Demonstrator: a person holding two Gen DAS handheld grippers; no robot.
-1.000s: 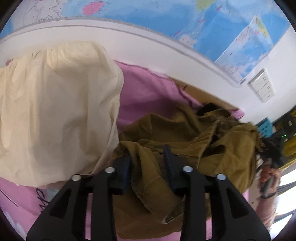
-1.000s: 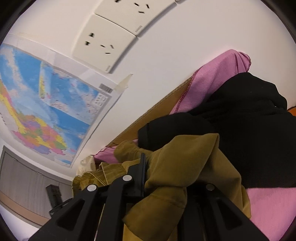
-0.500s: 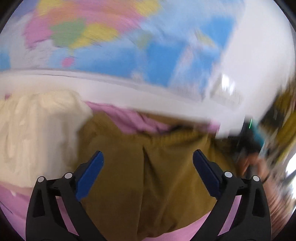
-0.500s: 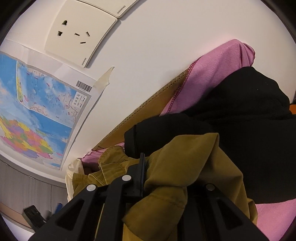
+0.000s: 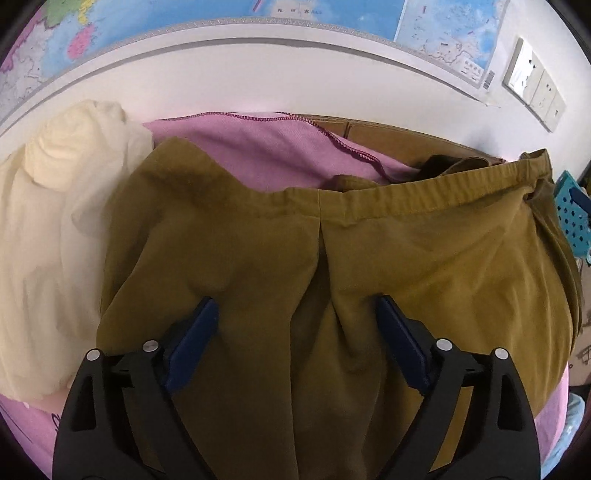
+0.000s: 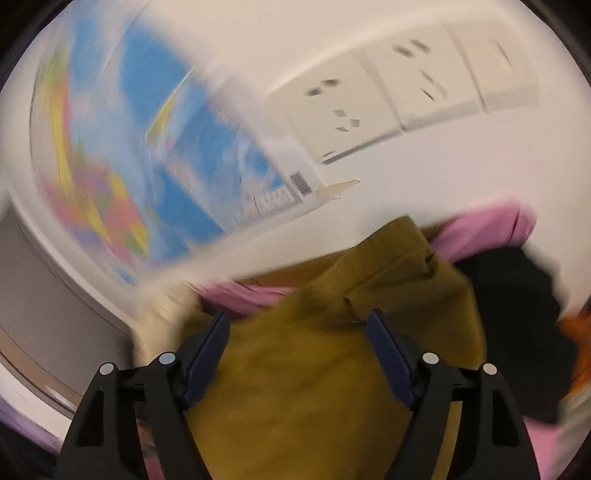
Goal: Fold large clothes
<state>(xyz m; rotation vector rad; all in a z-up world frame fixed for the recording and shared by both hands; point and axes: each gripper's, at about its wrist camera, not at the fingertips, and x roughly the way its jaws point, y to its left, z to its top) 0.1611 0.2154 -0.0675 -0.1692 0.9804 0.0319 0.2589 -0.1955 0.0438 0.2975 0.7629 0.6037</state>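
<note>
Olive-brown trousers [image 5: 369, 240] lie spread across a pink blanket [image 5: 258, 147], with the elastic waistband [image 5: 406, 188] towards the wall. My left gripper [image 5: 295, 301] hovers just over the trouser seat. Its jaws stand wide and are closing a little, with cloth beneath them but not pinched by the blue pads [image 5: 195, 332]. The right wrist view is blurred by motion. There my right gripper [image 6: 297, 315] has its jaws opening over the olive cloth [image 6: 332, 350], and the pads are not pressing on it.
A cream garment [image 5: 55, 221] is heaped left of the trousers. A black garment [image 6: 517, 314] lies to their right, with something orange [image 6: 576, 350] beyond it. A blue perforated basket [image 5: 570, 221] sits at the right edge. The white wall with a map [image 5: 221, 22] and sockets [image 5: 532, 85] runs close behind.
Both grippers have let go of the olive cloth and opened wide. The trousers, bunched before, now lie spread out flat. The right view swung quickly and its gripper rose.
</note>
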